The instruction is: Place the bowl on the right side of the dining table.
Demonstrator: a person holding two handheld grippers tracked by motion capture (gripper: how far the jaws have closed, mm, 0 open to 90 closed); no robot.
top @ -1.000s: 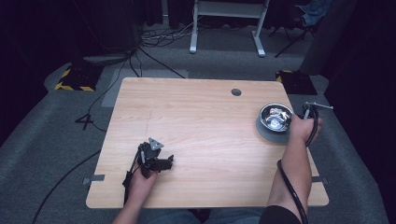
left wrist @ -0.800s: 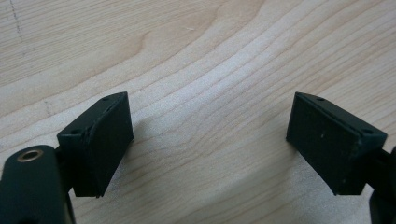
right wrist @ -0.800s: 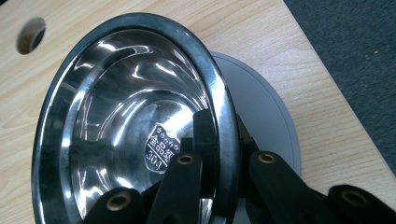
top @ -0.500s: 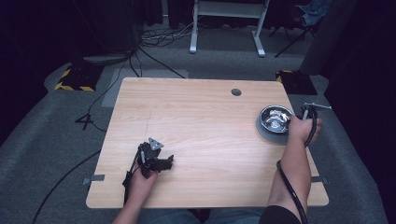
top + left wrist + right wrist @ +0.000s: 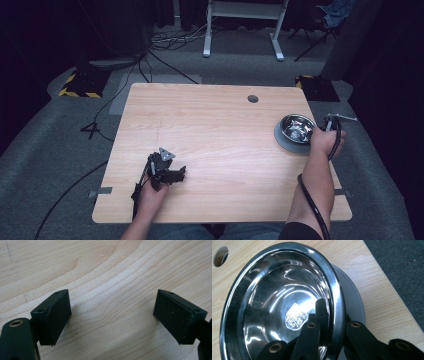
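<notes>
The right gripper is pinched on the rim of a shiny steel bowl, one jaw seen inside the rim and the other outside it. The bowl is seated on a grey round base near the right edge of the wooden table, with dark carpet just past that edge. The left gripper is held with its jaws spread wide over bare wood, nothing between them; in the high view it is seen near the front left of the table, well apart from the bowl. A broad stretch of open tabletop is left between the two, and a small round hole is set near the far edge.
</notes>
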